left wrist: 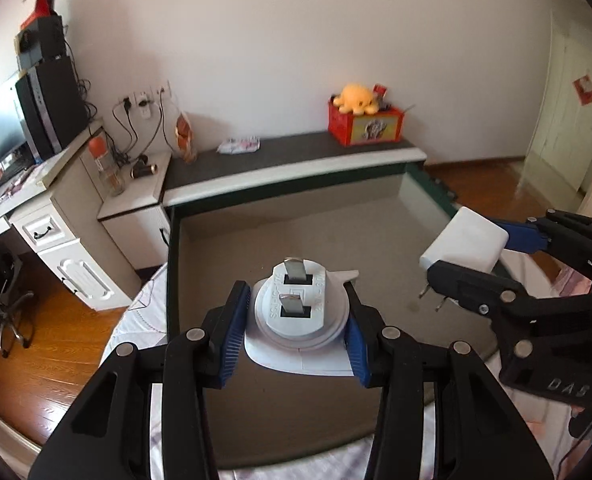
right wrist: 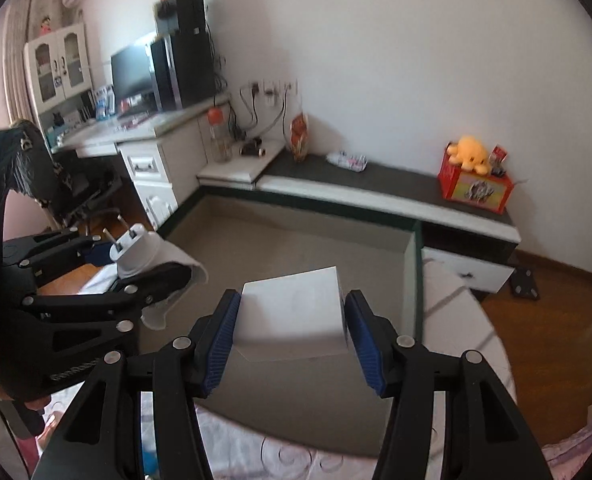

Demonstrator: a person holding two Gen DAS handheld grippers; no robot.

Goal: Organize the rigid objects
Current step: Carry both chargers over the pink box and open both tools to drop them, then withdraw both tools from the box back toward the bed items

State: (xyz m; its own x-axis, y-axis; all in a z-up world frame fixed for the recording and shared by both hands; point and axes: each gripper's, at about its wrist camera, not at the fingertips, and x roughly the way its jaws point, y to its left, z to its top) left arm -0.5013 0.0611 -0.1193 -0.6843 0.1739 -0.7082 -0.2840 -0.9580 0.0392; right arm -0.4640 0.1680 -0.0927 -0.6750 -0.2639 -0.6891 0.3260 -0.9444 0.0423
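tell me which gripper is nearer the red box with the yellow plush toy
Right, as far as these views show. The right gripper, holding a white charger, is on the red box's side; the left gripper, holding a round white plug, is farther left.

The left gripper [left wrist: 296,320] is held level and forward, its blue-padded fingers [left wrist: 232,336] closed against both sides of a white item. The right gripper [right wrist: 292,320] sits just to its right, angled inward toward it, with its blue pads [right wrist: 220,340] likewise pressed on a white block. Neither gripper touches the other.
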